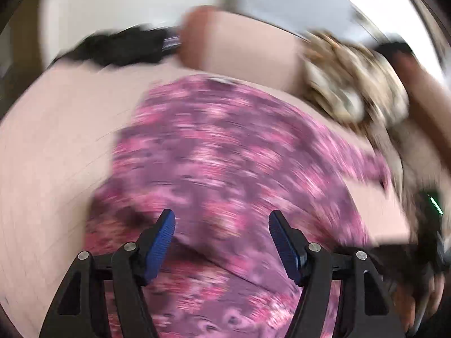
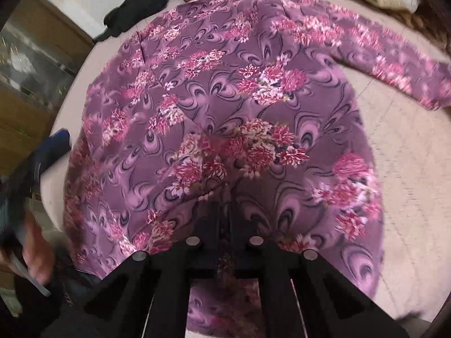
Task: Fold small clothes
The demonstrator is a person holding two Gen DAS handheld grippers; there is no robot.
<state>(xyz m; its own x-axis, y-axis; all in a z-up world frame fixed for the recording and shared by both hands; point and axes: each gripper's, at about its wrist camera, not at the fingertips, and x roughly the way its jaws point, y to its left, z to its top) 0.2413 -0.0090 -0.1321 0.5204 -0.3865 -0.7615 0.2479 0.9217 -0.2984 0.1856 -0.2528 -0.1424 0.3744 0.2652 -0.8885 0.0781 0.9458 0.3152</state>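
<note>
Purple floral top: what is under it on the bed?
The purple floral top lies spread on a pale pink bed cover, which shows all around it. Whatever lies directly beneath the fabric is covered; the right gripper pinches its hem.

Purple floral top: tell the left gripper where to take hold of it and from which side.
Grip the near hem of the purple floral top on its left, opposite where the right gripper already looks clamped on fabric. The open left gripper hovers over cloth lying flat on the pink surface, so come low from the near edge, pinching edge-on.
</note>
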